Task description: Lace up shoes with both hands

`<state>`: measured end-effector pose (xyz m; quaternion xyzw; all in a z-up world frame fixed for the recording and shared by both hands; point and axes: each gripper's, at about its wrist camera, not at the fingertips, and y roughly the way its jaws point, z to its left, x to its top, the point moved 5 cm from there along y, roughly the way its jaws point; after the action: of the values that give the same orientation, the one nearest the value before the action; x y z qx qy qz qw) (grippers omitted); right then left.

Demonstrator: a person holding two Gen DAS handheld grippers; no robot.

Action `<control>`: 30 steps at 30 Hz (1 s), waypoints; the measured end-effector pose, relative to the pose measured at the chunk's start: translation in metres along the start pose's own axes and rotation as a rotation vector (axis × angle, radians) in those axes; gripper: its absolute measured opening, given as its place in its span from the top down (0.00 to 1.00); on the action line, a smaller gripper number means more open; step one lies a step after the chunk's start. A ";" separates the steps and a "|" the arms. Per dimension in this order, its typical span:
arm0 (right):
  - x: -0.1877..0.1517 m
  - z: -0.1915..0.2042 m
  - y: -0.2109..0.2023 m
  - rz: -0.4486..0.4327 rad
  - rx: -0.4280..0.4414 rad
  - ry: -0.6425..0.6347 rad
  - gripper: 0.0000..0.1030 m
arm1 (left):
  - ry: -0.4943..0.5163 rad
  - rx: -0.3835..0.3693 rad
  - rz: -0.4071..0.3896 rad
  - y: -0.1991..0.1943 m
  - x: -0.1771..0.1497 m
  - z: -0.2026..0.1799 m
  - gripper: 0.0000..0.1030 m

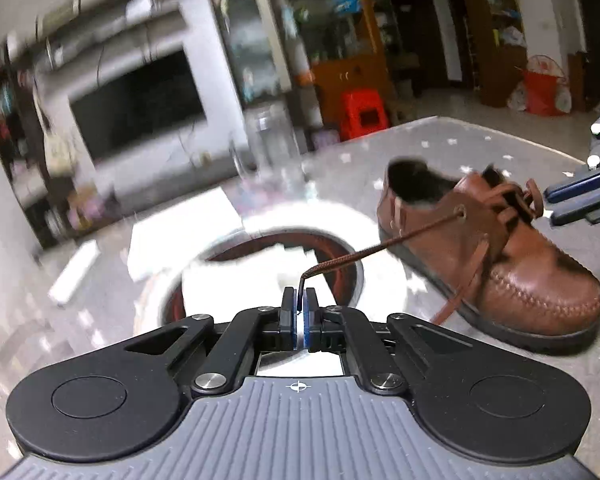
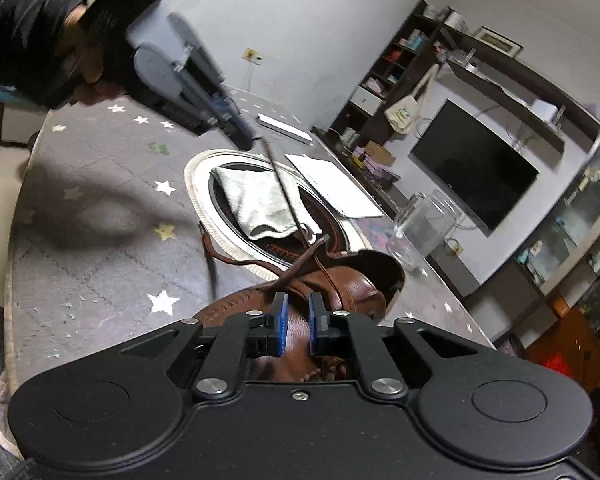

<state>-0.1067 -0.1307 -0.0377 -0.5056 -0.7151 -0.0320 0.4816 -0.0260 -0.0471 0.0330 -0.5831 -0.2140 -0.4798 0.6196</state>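
A brown leather shoe (image 1: 496, 256) stands on the grey star-patterned table, toe toward the lower right. My left gripper (image 1: 299, 304) is shut on the tip of its dark brown lace (image 1: 380, 246), which runs taut from an eyelet on the shoe's side. The right wrist view shows that gripper (image 2: 246, 142) up and to the left of the shoe (image 2: 340, 292), holding the lace (image 2: 284, 188). My right gripper (image 2: 298, 320) is open just above the shoe's tongue, holding nothing; it also shows at the right edge of the left wrist view (image 1: 568, 200). A second lace end (image 1: 460, 292) hangs down the shoe's side.
A round white-rimmed plate (image 2: 198, 200) with a grey cloth (image 2: 256, 200) lies on the table behind the shoe. A clear glass jar (image 2: 424, 220), white paper sheets (image 2: 336, 188) and a white bar (image 2: 284, 128) lie beyond. A TV and shelves stand past the table edge.
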 end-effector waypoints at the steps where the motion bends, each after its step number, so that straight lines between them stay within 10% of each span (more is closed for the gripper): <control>1: -0.001 -0.001 -0.001 0.003 -0.005 0.011 0.90 | 0.004 -0.008 0.010 0.001 -0.002 0.000 0.94; 8: -0.018 -0.011 -0.003 0.039 -0.045 0.065 0.90 | 0.019 0.006 0.040 -0.006 -0.015 0.006 0.82; 18: -0.010 -0.009 -0.003 0.014 -0.035 0.061 0.79 | 0.270 -0.279 -0.115 -0.032 0.014 -0.075 0.80; 30: -0.009 -0.007 -0.004 0.012 -0.014 0.050 0.79 | 0.386 -0.414 -0.022 0.026 0.021 -0.092 0.71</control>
<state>-0.1050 -0.1425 -0.0388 -0.5123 -0.6996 -0.0470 0.4960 -0.0217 -0.1429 0.0156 -0.5929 0.0044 -0.6220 0.5113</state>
